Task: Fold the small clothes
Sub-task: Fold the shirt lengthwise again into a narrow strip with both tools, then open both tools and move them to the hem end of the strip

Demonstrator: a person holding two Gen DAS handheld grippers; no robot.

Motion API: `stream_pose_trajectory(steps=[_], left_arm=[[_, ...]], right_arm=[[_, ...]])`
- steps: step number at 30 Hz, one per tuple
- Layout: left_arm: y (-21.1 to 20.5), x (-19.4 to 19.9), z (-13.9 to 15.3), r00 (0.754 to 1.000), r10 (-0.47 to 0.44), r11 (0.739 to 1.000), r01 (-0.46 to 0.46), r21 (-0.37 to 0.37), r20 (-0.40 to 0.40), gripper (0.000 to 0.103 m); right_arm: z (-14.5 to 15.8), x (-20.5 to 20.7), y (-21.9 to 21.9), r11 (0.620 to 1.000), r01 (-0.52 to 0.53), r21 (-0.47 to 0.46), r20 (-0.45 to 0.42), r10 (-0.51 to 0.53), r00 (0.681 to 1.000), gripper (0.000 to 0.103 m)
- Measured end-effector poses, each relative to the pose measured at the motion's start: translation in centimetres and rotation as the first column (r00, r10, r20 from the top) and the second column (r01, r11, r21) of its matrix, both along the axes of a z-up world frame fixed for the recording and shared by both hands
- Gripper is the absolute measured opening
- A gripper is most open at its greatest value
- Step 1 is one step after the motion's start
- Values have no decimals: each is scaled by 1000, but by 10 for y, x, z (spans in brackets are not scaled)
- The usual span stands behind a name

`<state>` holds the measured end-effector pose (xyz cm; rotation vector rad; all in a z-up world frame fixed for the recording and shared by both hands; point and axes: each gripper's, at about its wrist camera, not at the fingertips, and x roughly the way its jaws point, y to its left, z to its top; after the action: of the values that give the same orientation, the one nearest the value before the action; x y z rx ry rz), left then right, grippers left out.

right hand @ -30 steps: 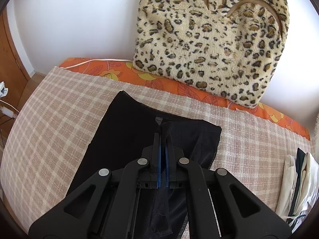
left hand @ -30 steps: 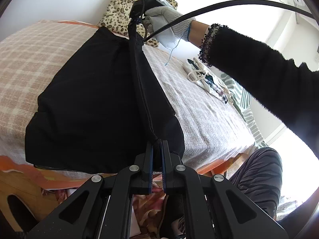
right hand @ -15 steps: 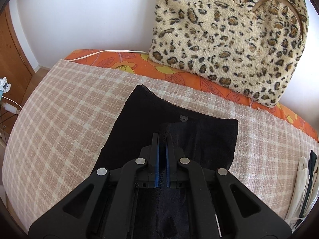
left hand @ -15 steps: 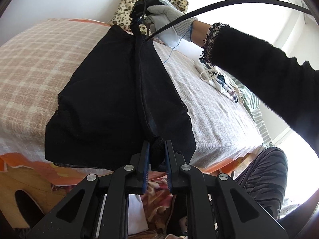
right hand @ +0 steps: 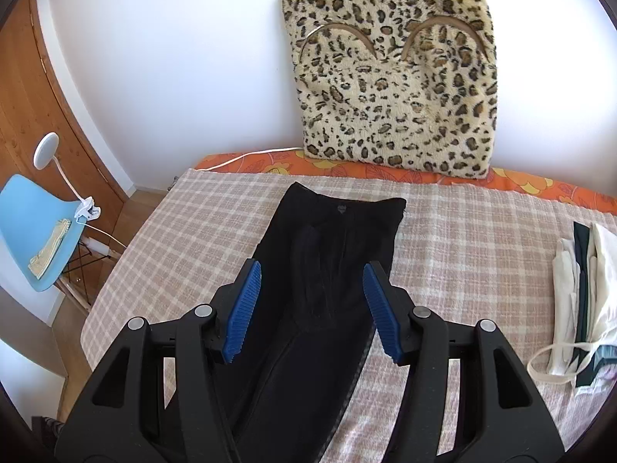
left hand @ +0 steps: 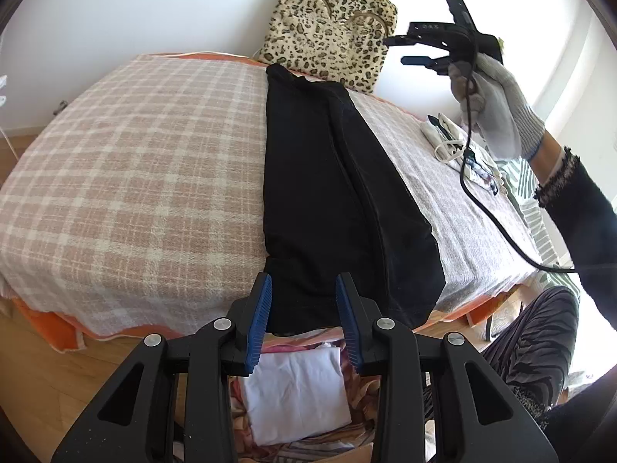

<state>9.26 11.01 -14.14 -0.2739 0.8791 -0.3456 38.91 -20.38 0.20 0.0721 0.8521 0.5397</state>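
Note:
A black garment lies flat on the checked blanket as a long strip folded lengthwise, running from the bed's near edge to the far one. My left gripper hovers just off its near end, jaws opening, with nothing pinched between the blue pads. In the right wrist view the garment stretches away under my right gripper, whose jaws are opening wide and hold nothing. The left wrist view also shows the right gripper lifted high in a gloved hand, clear of the cloth.
A leopard-print cushion leans on the wall at the bed's far edge. A pile of light clothes sits on the right of the bed. A blue chair stands left of it. White folded cloth lies below the near edge.
Both grippers let go of the black garment and opened. The right one rose well above the bed, the left one drew back. The garment's raised fold dropped flat into a long strip.

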Motion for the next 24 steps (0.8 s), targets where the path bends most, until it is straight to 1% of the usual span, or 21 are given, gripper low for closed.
stream_pose_trajectory(steps=[2,4,7,9,13,16,22,24], left_arm=[[8,8,1,1000,-4,1000,4,-15,-17,33],[9,14,0,999,-17,1000,17,-11,-26,33],[9,20,-5,997,-46,999,46,-2,-61,33],[10,24,-8,994,-63,998,62,-12,-89,33],[12,29,-9,991,-86,996,86,-9,-106,33],[13,28,-12,988,-97,995,92,-48,-119,33],[16,24,-25,981,-100,993,87,-80,-165,33],[19,22,-25,982,-90,993,76,-90,-169,33]], right_arm=[[-3,-22,-28,1000,11,22,-17,-10,1000,58],[-10,-45,-52,999,25,37,-39,-24,999,58],[-26,-81,-81,998,36,46,-75,-33,997,58],[-40,-106,-92,998,40,50,-104,-35,994,58],[-70,-150,-98,997,20,77,-187,-6,982,58],[-88,-181,-95,994,-6,112,-247,34,968,58],[-108,-241,-83,976,-108,192,-317,166,934,58],[-113,-255,-79,974,-127,189,-332,185,925,58]])
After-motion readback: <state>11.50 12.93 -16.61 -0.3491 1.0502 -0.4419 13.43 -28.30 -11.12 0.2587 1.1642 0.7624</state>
